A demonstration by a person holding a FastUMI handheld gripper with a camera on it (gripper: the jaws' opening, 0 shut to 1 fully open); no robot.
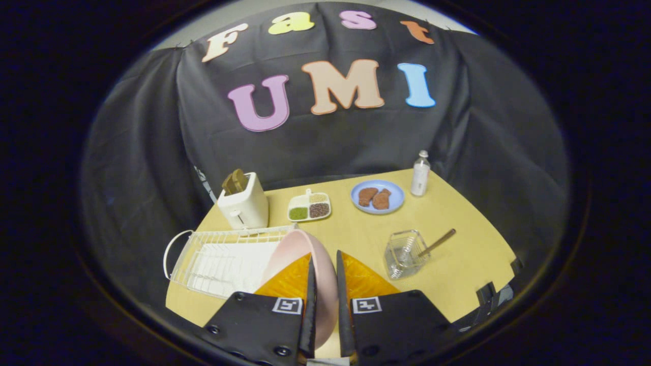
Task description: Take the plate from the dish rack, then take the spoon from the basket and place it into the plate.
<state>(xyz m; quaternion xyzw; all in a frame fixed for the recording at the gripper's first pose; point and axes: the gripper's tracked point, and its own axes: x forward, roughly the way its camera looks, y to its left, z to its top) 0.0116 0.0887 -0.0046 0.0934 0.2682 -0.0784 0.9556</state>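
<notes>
Now the tool (325,284) clamps one plate (300,249); one spoon (436,243) sits basketed.

**Materials and finishes on the table**

The plate (300,254) looks like smooth matt plastic. The dish rack (224,259) is coated wire. The basket (404,252) is clear, glossy plastic; the spoon (437,243) handle looks wooden. The toaster (244,206) is smooth and slightly shiny. The table (457,254) top is matt. The wall is dull cloth.

Black screwed gripper (325,284); square markers
</notes>
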